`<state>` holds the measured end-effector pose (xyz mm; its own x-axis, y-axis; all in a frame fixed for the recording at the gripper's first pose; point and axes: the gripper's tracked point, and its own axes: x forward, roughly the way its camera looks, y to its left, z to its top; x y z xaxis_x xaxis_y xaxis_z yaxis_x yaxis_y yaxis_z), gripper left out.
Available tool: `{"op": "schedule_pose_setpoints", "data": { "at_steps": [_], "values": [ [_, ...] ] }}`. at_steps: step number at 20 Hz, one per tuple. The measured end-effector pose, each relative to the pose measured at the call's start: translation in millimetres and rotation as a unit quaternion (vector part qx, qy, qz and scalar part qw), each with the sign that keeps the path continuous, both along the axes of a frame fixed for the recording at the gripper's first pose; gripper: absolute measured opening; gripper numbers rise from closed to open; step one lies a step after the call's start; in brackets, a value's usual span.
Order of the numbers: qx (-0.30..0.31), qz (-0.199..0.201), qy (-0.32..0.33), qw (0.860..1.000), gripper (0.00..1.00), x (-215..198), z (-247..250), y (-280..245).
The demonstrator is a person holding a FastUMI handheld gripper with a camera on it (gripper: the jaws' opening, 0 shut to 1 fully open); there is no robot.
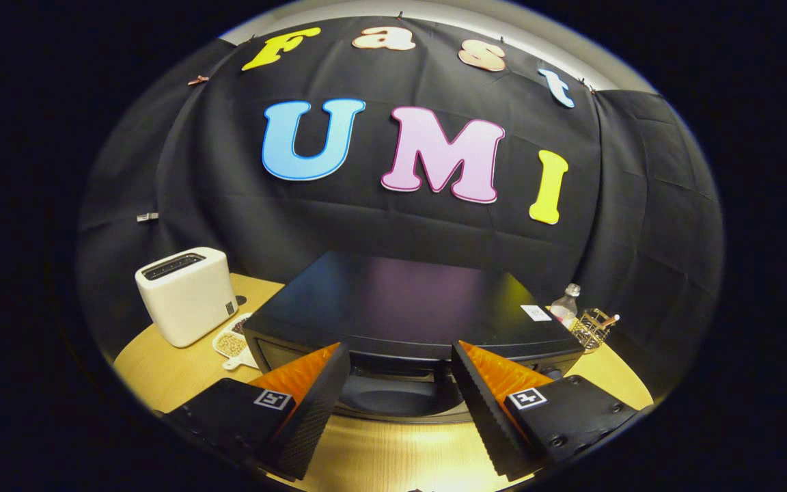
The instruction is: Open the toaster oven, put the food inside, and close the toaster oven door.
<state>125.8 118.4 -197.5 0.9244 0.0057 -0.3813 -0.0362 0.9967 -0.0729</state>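
Staged recording booth, not a real kitchen. Black cloth wall [393, 225] pinned up behind and wrapping both sides, pale ceiling strip above it. One round wooden desk [393, 458] carries kitchen props: black toaster oven [407, 307] at centre, white toaster [185, 294] near the left edge, small dish of food [233, 344] between them, bottle [564, 304] and wire holder [591, 329] by the right edge.

We see our gripper [400, 362]: two wedge-shaped fingers with ribbed pads, square black-and-white markers, and screws on the mounts.
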Motion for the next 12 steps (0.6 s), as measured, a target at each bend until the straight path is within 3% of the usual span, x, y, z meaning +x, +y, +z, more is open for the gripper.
{"op": "schedule_pose_setpoints", "data": {
  "at_steps": [7,12],
  "values": [
    [0.058,-0.030,0.036,0.997,0.97,-1,-10,1],
    [0.052,-0.024,0.060,0.997,0.98,-9,-11,3]
  ]
}}
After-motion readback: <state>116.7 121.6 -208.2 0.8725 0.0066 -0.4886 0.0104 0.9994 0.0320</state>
